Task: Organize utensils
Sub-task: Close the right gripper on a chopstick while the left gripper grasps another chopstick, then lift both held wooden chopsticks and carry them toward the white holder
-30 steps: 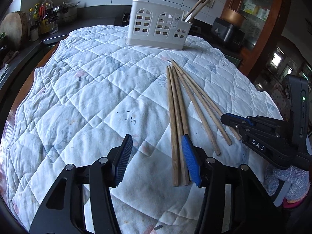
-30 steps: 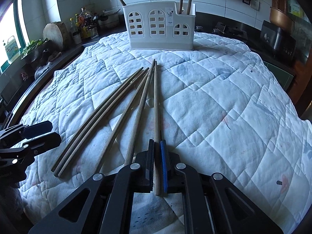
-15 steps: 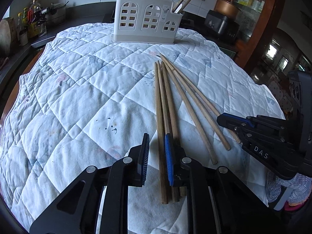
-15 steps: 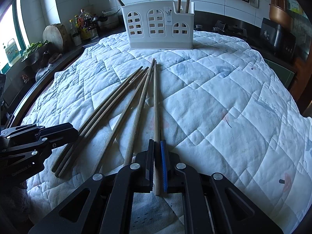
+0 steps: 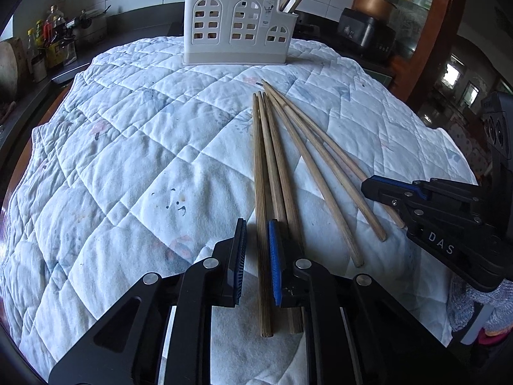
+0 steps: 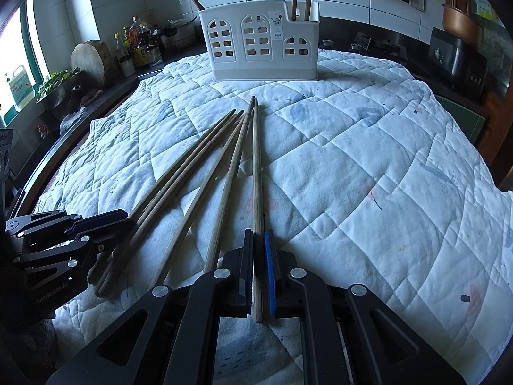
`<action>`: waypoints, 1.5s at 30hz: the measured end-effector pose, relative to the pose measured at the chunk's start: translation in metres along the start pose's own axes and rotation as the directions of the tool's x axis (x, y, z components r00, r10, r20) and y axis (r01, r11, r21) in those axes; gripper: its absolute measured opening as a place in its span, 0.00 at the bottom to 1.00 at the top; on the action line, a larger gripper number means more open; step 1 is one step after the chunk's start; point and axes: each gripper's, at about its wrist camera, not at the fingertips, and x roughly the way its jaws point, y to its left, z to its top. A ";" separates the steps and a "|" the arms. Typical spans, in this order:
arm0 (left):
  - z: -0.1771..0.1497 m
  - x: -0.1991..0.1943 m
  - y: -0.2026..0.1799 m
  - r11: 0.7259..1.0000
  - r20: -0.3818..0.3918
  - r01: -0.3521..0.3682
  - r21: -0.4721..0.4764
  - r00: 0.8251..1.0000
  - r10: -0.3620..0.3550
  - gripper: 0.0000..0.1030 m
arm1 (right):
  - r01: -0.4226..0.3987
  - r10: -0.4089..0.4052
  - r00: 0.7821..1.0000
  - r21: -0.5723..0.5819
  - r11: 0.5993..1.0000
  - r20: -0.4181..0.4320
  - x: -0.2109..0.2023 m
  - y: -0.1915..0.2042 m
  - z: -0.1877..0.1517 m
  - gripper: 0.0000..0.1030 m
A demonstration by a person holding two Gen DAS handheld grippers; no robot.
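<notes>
Several wooden chopsticks lie fanned on the white quilted cloth. My left gripper straddles the leftmost chopstick, its jaws narrowly open with gaps on both sides of the stick. My right gripper is shut on the rightmost chopstick, which still lies along the cloth; the gripper also shows in the left wrist view. A white utensil holder with arched cut-outs stands at the far edge and holds a few chopsticks; it also shows in the right wrist view.
Bottles and a round wooden board stand on the dark counter at the left. A dark appliance sits at the back right. The cloth falls away at its edges.
My left gripper has slid right onto the leftmost chopstick and its jaws have narrowed around it. My right gripper stays shut on its chopstick.
</notes>
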 end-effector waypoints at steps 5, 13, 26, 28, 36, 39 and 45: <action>0.002 0.001 0.003 1.000 0.003 -0.002 -0.020 1.000 0.002 0.09 | -0.001 0.001 1.000 0.000 1.000 0.001 0.000 0.000 -0.001 0.07; 0.003 -0.016 0.003 0.998 0.049 0.045 -0.045 0.998 -0.043 0.06 | 0.003 -0.003 0.999 0.002 1.000 0.034 -0.010 0.001 0.000 0.06; 0.014 -0.050 0.006 0.998 0.088 0.062 0.002 0.994 -0.062 0.06 | -0.004 0.005 0.981 -0.005 1.000 0.195 -0.072 0.002 0.025 0.06; 0.011 -0.049 0.007 0.999 0.076 0.054 0.005 0.996 -0.054 0.06 | -0.007 0.009 0.977 -0.008 1.000 0.213 -0.079 0.002 0.030 0.06; 0.002 -0.047 0.013 0.999 0.065 0.048 -0.015 0.997 -0.047 0.06 | -0.010 0.012 0.974 -0.009 1.000 0.226 -0.086 0.004 0.033 0.06; 0.000 -0.045 0.011 0.999 0.054 0.040 0.016 0.998 -0.041 0.06 | -0.009 0.011 0.974 -0.011 1.000 0.228 -0.086 0.003 0.033 0.06; -0.008 -0.033 0.014 0.999 0.012 0.054 -0.007 0.999 -0.053 0.10 | -0.009 0.012 0.974 -0.012 1.000 0.226 -0.085 0.004 0.034 0.06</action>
